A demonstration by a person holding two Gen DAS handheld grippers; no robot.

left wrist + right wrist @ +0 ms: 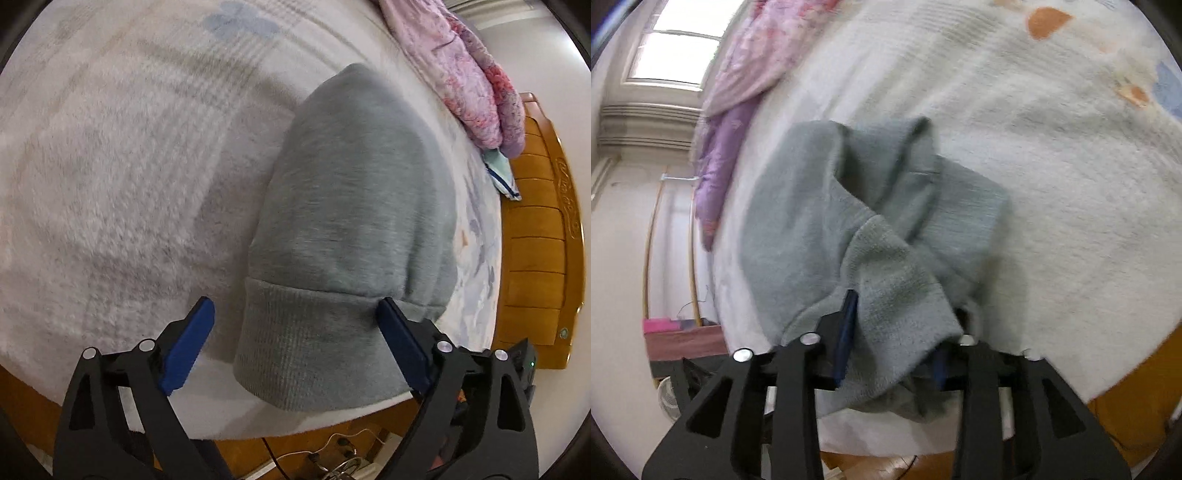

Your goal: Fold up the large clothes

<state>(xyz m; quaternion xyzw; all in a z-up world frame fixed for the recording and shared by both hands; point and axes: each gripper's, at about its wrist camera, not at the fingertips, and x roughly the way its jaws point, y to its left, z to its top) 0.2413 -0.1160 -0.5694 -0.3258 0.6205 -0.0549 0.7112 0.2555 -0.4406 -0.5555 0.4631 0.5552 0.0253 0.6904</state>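
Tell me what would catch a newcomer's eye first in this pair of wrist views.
The grey sweatshirt dominates: it lies on the pale fleecy blanket covering the bed, its ribbed hem between the open left claw. In the right wrist view, the right claw is shut on a bunched part of it. A pink-purple floral quilt is heaped along the far edge.

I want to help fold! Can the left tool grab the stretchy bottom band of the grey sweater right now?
Probably yes. The left tool is open, its blue pads on either side of the ribbed band of the grey sweater, with nothing between them.
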